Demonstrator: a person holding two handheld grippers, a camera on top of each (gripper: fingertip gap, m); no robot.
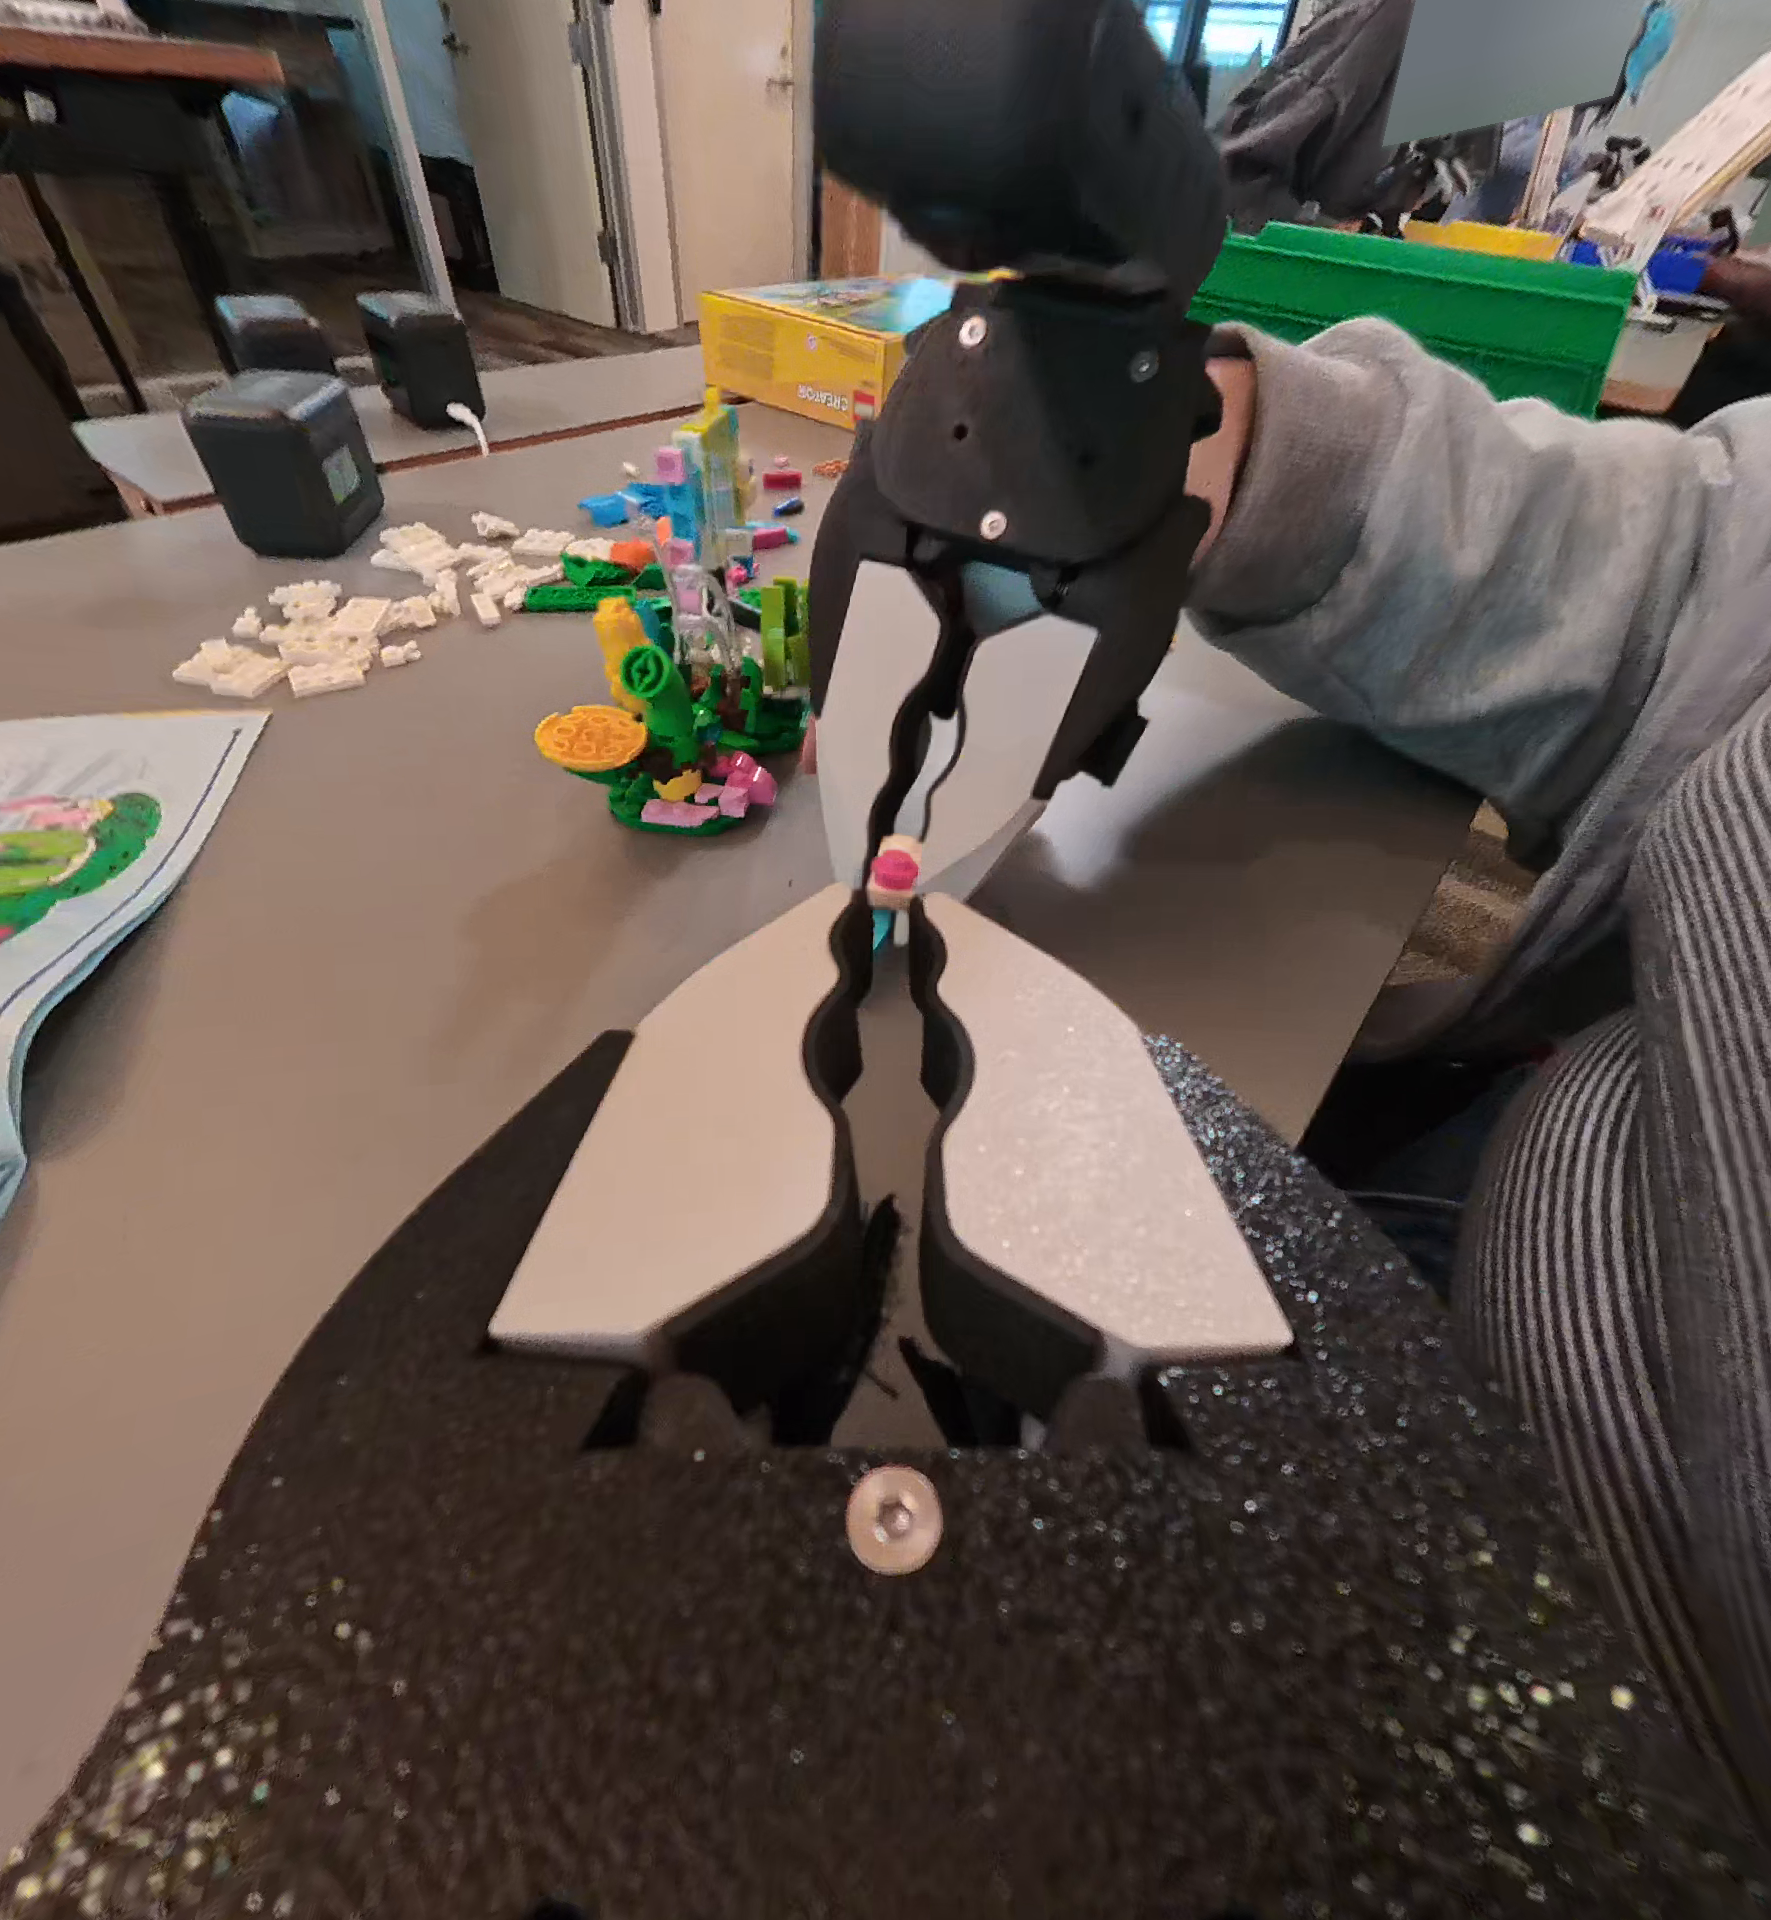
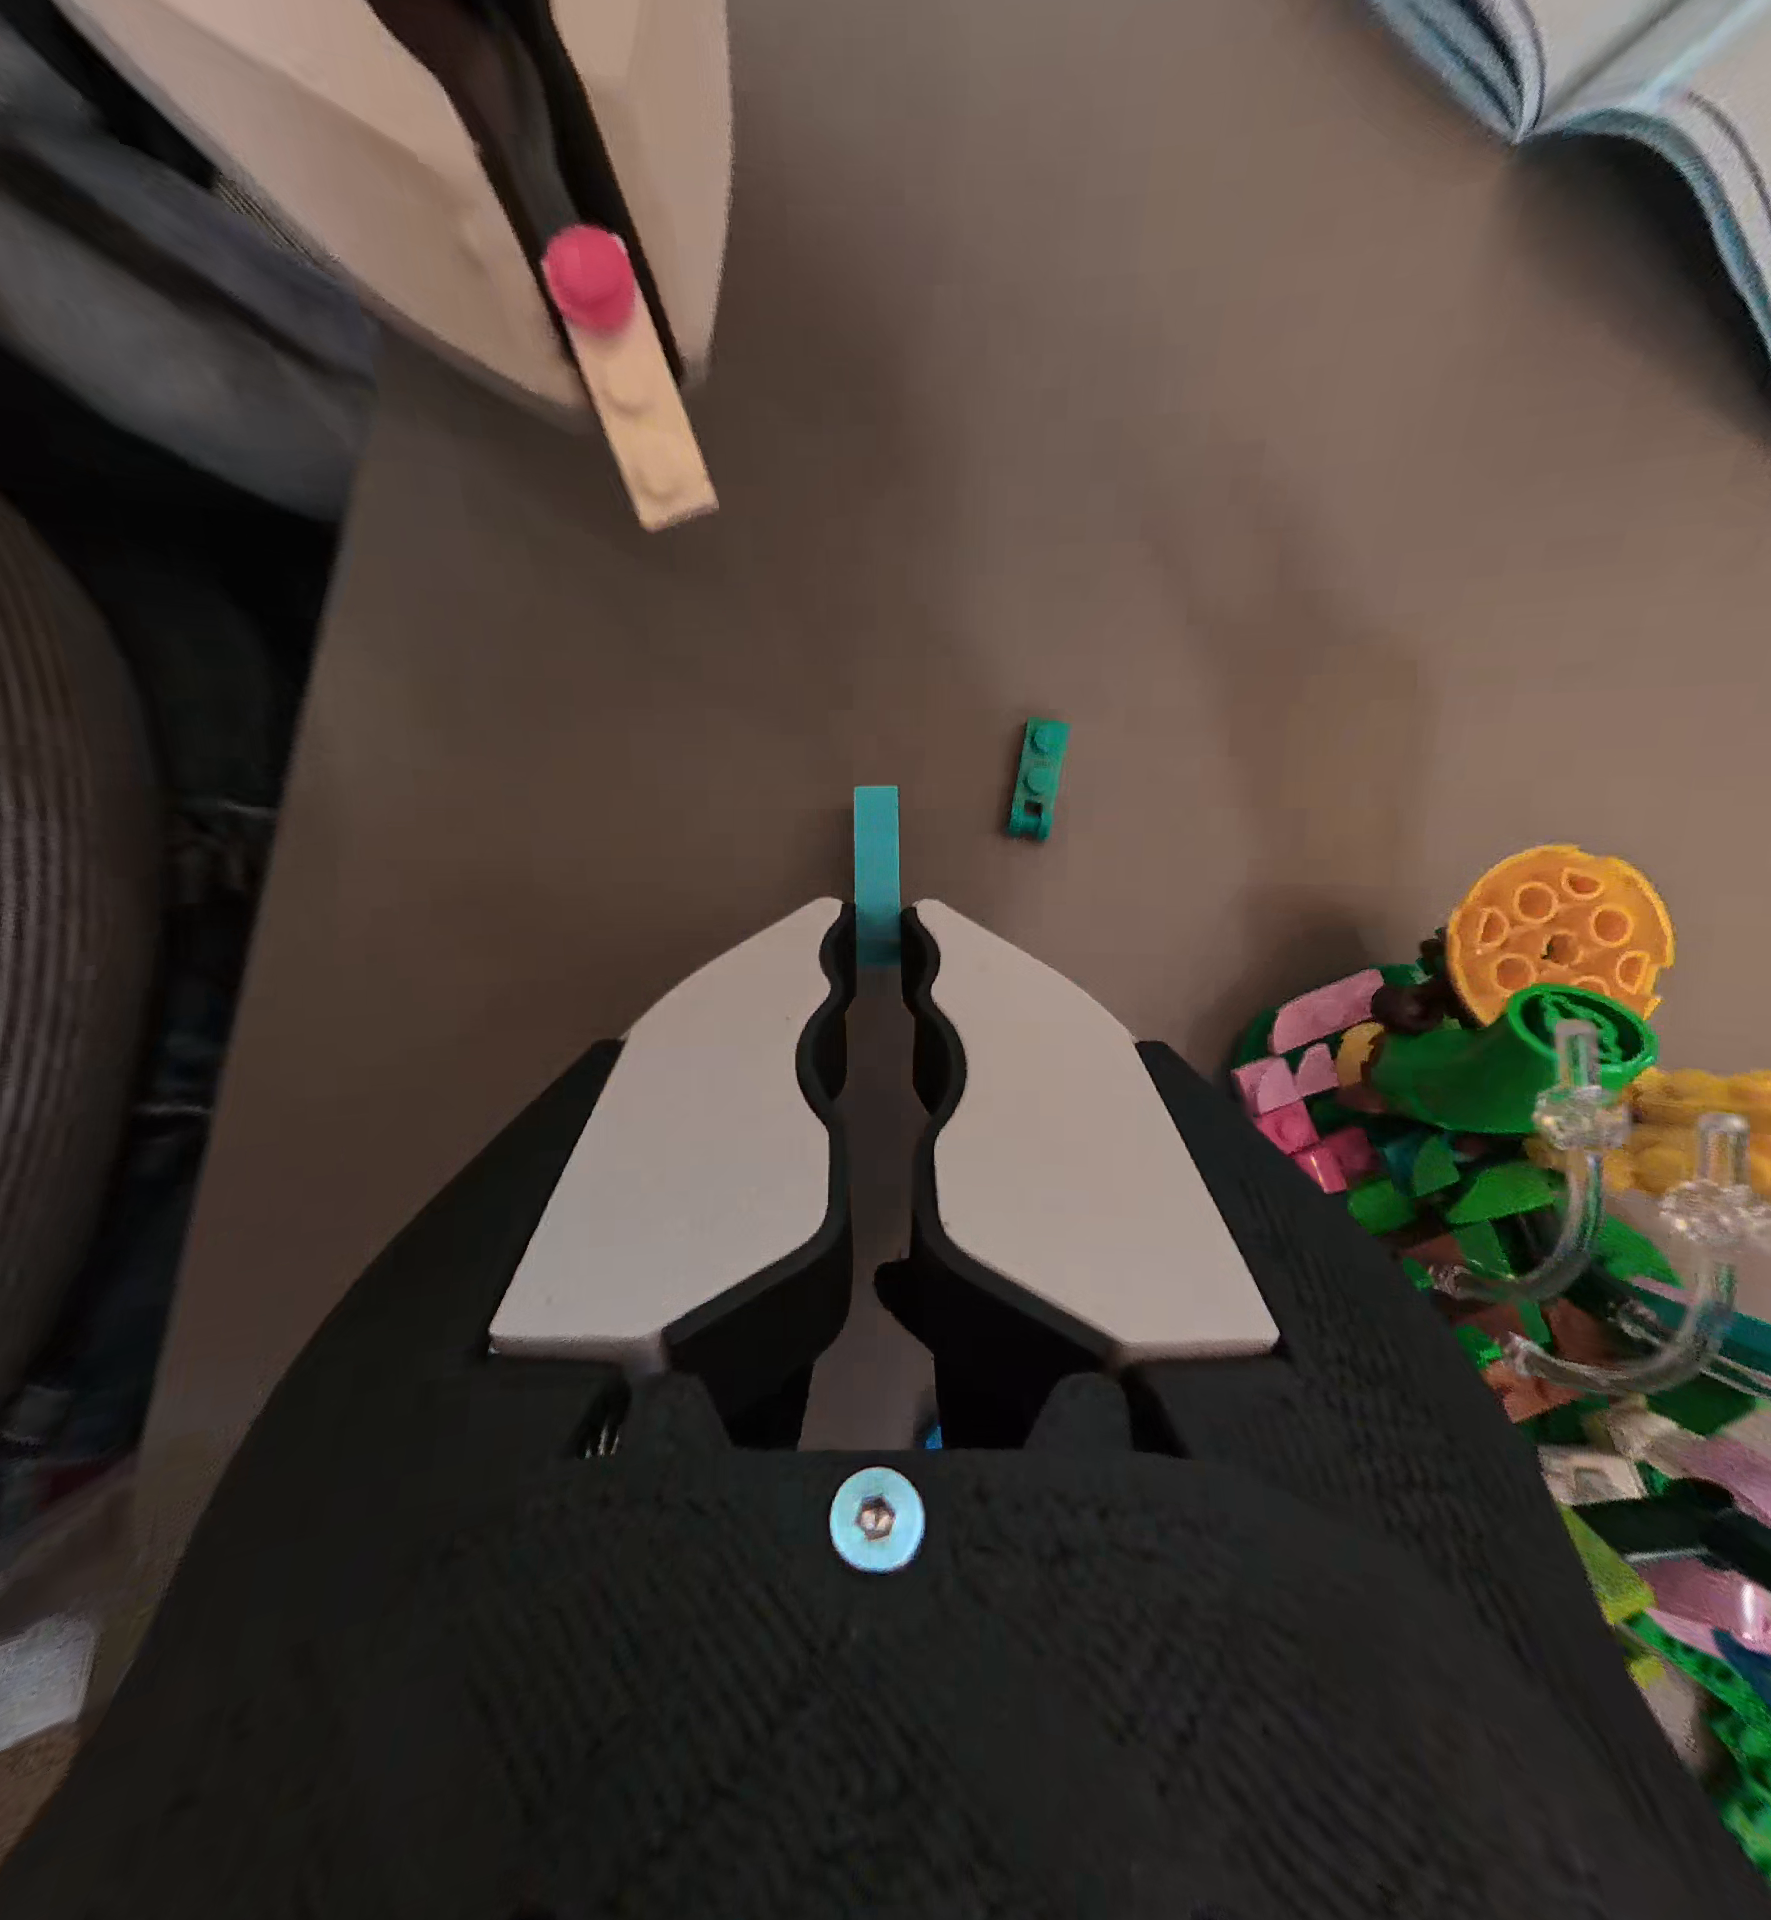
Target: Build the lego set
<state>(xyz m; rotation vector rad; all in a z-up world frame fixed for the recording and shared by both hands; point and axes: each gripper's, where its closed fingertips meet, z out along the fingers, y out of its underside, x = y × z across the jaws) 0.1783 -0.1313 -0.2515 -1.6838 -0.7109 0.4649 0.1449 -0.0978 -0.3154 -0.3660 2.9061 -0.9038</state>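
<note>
My left gripper [image 1: 879,920] is shut on a tan plate [image 1: 896,878] that carries a pink round stud [image 1: 896,860]. In the right wrist view this gripper [image 2: 642,353] is at the upper left, with the tan plate [image 2: 657,447] sticking out past its tips and the pink stud [image 2: 590,278] on it. My right gripper [image 2: 876,914] is shut on a thin teal piece [image 2: 876,862] and holds it above the table. In the left wrist view the right gripper [image 1: 902,831] comes down from above, and the teal piece [image 1: 883,928] shows just below the tan plate. The two held pieces are close but apart.
A small green plate [image 2: 1037,779] lies on the grey table [image 2: 1120,468]. The built flower model [image 1: 683,727] stands to the left and also shows in the right wrist view [image 2: 1546,1091]. An open booklet [image 1: 39,883], white pieces [image 1: 341,634], a yellow box [image 1: 808,343] and black blocks [image 1: 283,457] surround it. The table edge and a person's striped clothing [image 1: 1712,1195] are at the right. Left tips to right tips: about 8 cm.
</note>
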